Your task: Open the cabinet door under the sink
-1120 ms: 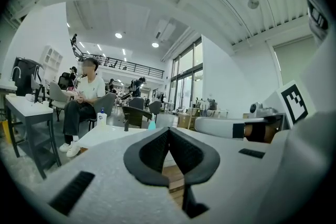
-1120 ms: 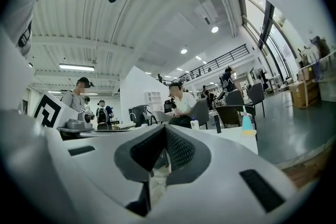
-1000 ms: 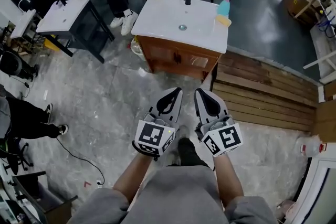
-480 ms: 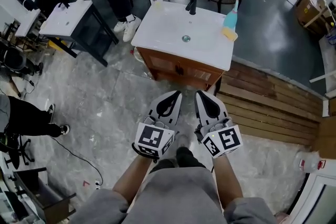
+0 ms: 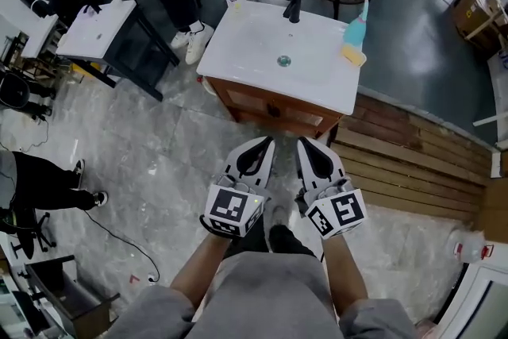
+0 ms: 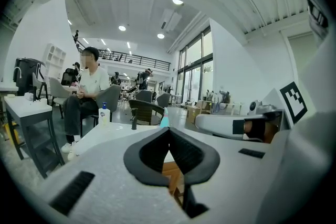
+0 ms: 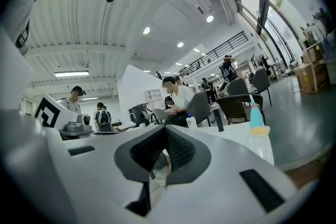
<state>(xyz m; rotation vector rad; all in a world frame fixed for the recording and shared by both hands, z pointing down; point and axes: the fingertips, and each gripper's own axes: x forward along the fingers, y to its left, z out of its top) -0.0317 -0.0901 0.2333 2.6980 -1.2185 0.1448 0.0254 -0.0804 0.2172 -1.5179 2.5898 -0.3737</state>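
left claw point(image 5: 264, 142): tips pinched together, empty
right claw point(image 5: 306, 144): same, tips together, empty
cabinet door point(image 5: 255, 102): under the sink point(image 5: 246, 40), straight ahead, well apart from both

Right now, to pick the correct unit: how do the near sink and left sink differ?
The near sink sits on a wooden cabinet; the left sink on an open black frame. The near sink looks broader than the left sink. Both tops are white.

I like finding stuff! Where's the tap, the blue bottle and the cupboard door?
tap point(image 5: 294, 6), head view, on its black spout.
blue bottle point(image 5: 357, 31), head view, on its body.
cupboard door point(image 5: 254, 102), head view, on its wooden front.
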